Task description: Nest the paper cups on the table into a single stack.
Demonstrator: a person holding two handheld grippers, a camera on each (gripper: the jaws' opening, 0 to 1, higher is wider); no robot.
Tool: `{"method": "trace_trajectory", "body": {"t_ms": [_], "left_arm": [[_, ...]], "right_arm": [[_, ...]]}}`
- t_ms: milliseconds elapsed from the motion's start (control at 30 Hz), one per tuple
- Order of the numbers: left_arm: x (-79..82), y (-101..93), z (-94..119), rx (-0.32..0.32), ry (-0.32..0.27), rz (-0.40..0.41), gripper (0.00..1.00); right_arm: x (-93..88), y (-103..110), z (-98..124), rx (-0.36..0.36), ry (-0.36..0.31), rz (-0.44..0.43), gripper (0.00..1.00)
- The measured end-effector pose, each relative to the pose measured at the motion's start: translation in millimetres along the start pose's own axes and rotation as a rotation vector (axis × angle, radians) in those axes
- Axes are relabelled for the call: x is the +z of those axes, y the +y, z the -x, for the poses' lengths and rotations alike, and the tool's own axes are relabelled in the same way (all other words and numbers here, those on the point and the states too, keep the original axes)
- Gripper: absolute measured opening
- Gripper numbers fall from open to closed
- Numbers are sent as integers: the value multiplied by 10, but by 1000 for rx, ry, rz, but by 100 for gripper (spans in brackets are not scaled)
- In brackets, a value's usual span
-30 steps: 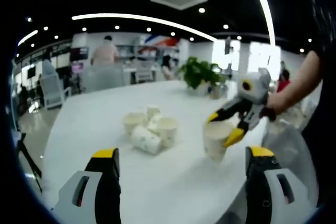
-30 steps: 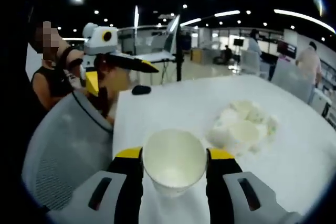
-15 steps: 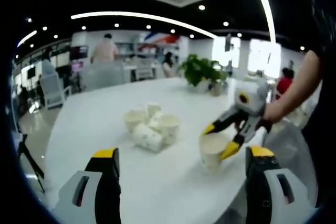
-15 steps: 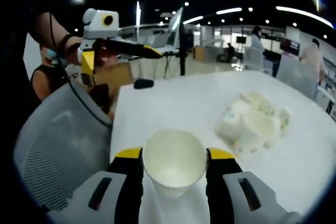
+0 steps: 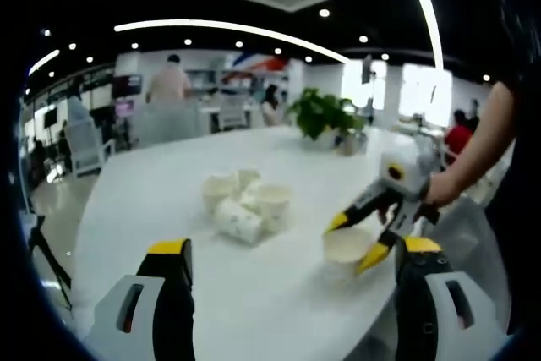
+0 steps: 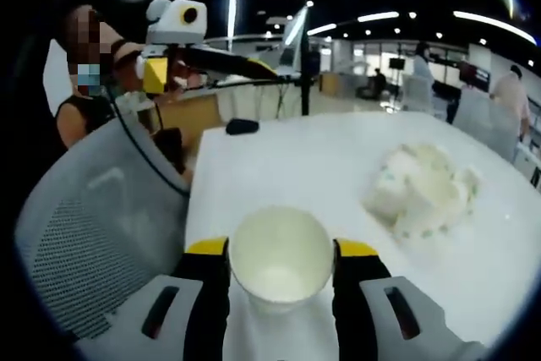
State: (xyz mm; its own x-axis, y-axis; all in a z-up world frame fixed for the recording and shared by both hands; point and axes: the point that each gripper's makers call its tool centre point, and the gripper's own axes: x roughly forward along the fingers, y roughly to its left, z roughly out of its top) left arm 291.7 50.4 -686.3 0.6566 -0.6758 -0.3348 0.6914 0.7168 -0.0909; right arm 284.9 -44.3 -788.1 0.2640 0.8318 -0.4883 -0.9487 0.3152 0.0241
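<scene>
Several white paper cups huddle in a cluster mid-table, one lying on its side; in the right gripper view the cluster looks blurred. My right gripper is shut on one upright paper cup, its mouth open toward the camera. In the left gripper view the right gripper holds that cup low at the table's near right; I cannot tell whether it touches the top. My left gripper is open with nothing between its fingers. In the right gripper view the left gripper hangs above the table's far left edge.
The round white table has bare room around the cluster. A grey mesh chair stands against the table's left edge. A small black object lies at the far edge. A potted plant is at the back. People sit behind.
The right gripper has lowered the held cup toward the tabletop and a little nearer my left gripper. The cup cluster has not moved; both views shifted slightly.
</scene>
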Motion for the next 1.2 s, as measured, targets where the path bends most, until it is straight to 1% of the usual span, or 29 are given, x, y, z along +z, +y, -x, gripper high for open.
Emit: {"method": "trace_trajectory", "body": {"t_ms": [133,333,400,533,667,833,1033,1200], "left_arm": [[-6,-12,10,-7,1,-4,100],[5,11,34,-2,-2,-7,100],[8,7,41,-4,-3,-6,100],[-6,17,57,-2,1,-7,100],[13,8,69,-3,-10,-8,100],[5,14,72,0,-7,-4,100],[1,11,66,1,-11,-1,100],[32,11,54,4,-27,1,100]], "right_arm": [[6,9,4,-4,3,4,46],[7,43,7,-4,13,3,48],[-7,59,1,-1,20,9,49],[-62,75,-13,1,45,-14,51],[-61,93,-11,2,44,-20,53],[-82,79,-1,-5,47,-21,56],[-75,88,68,-9,49,-25,60],[-47,96,183,-22,46,-33,64]]}}
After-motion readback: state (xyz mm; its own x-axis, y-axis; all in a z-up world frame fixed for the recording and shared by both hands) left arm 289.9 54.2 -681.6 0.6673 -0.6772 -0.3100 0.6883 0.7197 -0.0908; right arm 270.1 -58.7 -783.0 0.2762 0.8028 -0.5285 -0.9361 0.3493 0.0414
